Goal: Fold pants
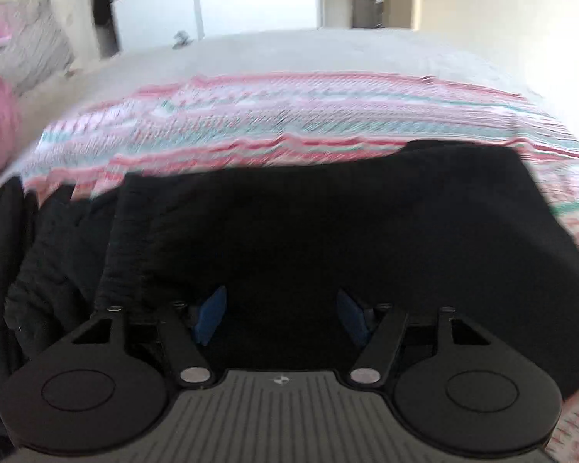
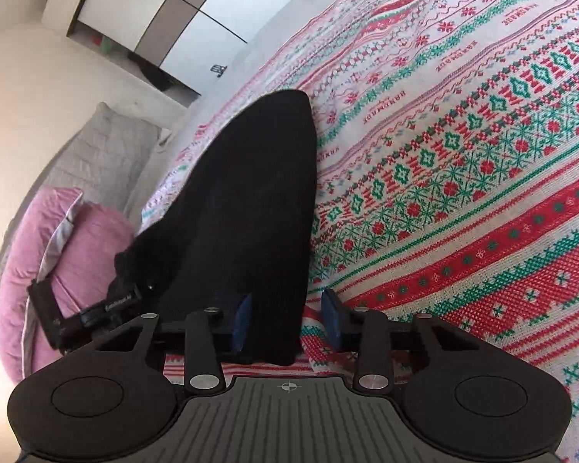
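Note:
Black pants [image 1: 308,231] lie on a red, green and white patterned blanket [image 1: 289,115] on a bed. In the left wrist view my left gripper [image 1: 281,314] is open, its blue pads [image 1: 211,320] wide apart over the dark fabric. In the right wrist view the pants [image 2: 251,200] stretch away as a long dark shape. My right gripper [image 2: 289,318] is open at the near end of the pants, with an edge of the fabric between its blue pads [image 2: 332,318]. The left gripper's body [image 2: 92,308] shows at the left by the bunched end of the pants.
A pink pillow [image 2: 69,254] and a grey pillow [image 2: 108,150] lie at the head of the bed. The patterned blanket [image 2: 463,154] spreads wide to the right of the pants. A white wardrobe [image 2: 197,11] stands beyond the bed.

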Demonstrator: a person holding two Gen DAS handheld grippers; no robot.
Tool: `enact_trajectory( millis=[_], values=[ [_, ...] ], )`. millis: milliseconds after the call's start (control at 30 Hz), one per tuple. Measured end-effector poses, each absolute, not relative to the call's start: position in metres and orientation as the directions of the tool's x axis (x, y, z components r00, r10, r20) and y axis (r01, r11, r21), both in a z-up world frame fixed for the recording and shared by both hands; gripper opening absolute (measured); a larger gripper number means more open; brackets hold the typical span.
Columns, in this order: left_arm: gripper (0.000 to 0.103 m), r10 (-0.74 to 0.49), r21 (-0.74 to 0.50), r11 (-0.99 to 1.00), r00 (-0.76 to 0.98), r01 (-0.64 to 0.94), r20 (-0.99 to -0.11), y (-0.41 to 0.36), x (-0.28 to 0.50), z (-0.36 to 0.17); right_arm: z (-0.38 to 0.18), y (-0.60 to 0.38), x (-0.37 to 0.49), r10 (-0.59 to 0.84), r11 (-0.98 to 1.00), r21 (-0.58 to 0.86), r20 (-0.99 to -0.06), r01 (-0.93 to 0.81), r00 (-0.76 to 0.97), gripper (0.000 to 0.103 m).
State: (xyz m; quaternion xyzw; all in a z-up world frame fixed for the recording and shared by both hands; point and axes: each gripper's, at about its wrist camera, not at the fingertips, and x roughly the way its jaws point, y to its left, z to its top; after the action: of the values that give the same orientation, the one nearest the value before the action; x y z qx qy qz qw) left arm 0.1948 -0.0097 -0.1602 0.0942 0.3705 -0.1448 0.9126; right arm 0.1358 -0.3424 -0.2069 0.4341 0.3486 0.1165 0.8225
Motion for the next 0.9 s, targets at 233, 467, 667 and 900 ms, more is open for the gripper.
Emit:
enact_trajectory(
  millis=[233, 467, 667, 900],
  values=[
    [0.067, -0.387, -0.092, 0.877, 0.583, 0.471, -0.714, -0.043, 0.170, -0.154, -0.213, -0.329, 0.142, 0.523, 0.550, 0.830, -0.430, 0.094, 0.736, 0.032],
    [0.071, -0.338, -0.039, 0.879, 0.565, 0.474, -0.753, -0.053, 0.173, -0.182, -0.215, -0.331, 0.122, 0.481, 0.600, 0.788, -0.490, 0.134, 0.727, 0.010],
    [0.070, -0.351, -0.057, 0.873, 0.542, 0.485, -0.763, -0.054, 0.172, -0.178, -0.230, -0.347, 0.100, 0.529, 0.439, 0.882, -0.410, 0.175, 0.743, 0.022],
    [0.072, -0.357, -0.072, 0.877, 0.546, 0.474, -0.758, -0.052, 0.175, -0.182, -0.244, -0.352, 0.103, 0.513, 0.283, 0.933, -0.344, 0.223, 0.787, 0.028]
  ],
)
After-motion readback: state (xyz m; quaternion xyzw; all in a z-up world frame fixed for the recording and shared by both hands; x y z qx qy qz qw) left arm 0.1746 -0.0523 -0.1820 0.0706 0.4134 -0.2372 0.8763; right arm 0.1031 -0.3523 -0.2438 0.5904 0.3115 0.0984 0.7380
